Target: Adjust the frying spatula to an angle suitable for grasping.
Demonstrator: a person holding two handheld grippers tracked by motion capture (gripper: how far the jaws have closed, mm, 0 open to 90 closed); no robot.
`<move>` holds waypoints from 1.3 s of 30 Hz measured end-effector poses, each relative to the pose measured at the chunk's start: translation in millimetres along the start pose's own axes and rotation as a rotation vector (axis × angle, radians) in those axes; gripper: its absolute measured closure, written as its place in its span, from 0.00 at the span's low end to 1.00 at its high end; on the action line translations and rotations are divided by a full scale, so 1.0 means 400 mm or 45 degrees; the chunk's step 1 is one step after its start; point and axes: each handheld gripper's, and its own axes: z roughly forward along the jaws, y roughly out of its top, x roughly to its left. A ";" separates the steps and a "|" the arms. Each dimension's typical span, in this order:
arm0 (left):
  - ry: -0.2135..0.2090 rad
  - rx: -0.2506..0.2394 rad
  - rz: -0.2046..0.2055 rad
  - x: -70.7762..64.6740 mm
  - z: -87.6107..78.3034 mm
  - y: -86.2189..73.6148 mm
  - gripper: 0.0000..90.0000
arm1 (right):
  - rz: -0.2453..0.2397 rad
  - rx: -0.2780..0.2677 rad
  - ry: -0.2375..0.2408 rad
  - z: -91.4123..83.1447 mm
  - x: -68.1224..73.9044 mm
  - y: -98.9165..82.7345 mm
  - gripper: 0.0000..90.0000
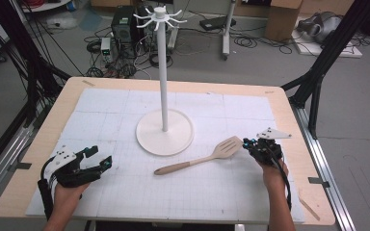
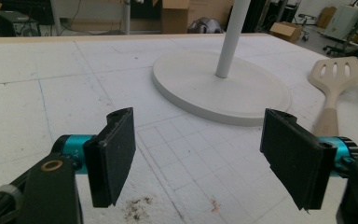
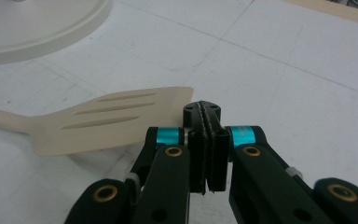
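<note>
Wooden spatula [image 1: 200, 159] just beside right claw [image 1: 246, 143]

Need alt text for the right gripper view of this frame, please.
The right gripper, jaws shut together with nothing between them, sits beside the slotted blade of a pale wooden spatula lying on the white gridded mat. The round base of a white stand shows at upper left.

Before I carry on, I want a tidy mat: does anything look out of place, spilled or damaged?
Mostly tidy. The wooden spatula lies flat on the white mat rather than on the hook stand. The left gripper view shows a small dark smudge of crumbs or dirt on the mat near the left tool. Nothing looks broken.
</note>
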 end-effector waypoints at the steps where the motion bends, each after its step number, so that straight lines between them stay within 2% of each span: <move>1: -0.002 0.002 0.001 0.000 0.000 0.000 0.32 | 0.006 -0.006 0.007 -0.001 0.005 -0.003 0.99; 3: -0.008 0.002 -0.003 -0.001 0.000 0.000 0.33 | 0.023 -0.012 0.019 -0.007 0.017 -0.009 0.99; 13: -0.015 0.008 -0.001 0.000 0.002 0.001 0.34 | 0.013 -0.017 0.058 -0.027 0.077 -0.024 0.99; 18: -0.046 0.026 0.017 -0.001 0.002 0.000 0.44 | 0.008 -0.005 0.074 -0.036 0.108 -0.027 0.99; 22: -0.052 0.035 0.014 -0.004 0.005 -0.001 0.46 | -0.001 0.000 0.085 -0.042 0.130 -0.029 0.99; 24: -0.036 0.043 0.002 -0.005 0.006 0.000 0.48 | -0.002 0.006 0.083 -0.045 0.145 -0.030 0.99; 26: -0.049 0.055 0.003 -0.005 0.008 -0.001 0.49 | 0.013 0.015 0.090 -0.049 0.159 -0.031 0.99; 27: -0.058 0.061 0.004 -0.007 0.009 -0.001 0.50 | 0.004 0.015 0.093 -0.051 0.165 -0.032 0.99; 28: -0.074 0.062 0.007 -0.008 0.009 -0.001 0.61 | 0.003 0.018 0.108 -0.054 0.175 -0.033 0.99; 29: -0.102 0.069 0.020 -0.011 0.009 -0.001 0.61 | 0.003 0.018 0.108 -0.054 0.175 -0.033 0.99; 30: -0.118 0.084 0.041 -0.014 0.011 -0.001 0.68 | -0.005 0.018 0.108 -0.056 0.179 -0.034 0.99; 33: -0.178 0.130 0.079 -0.028 0.018 -0.001 0.81 | 0.039 -0.026 0.103 -0.072 0.173 -0.036 0.92; 36: -0.230 0.167 0.099 -0.048 0.031 0.000 0.86 | 0.074 -0.062 0.064 -0.087 0.158 -0.040 0.92; 39: -0.278 0.205 0.116 -0.069 0.046 -0.001 0.88 | 0.110 -0.061 0.026 -0.086 0.145 -0.044 0.92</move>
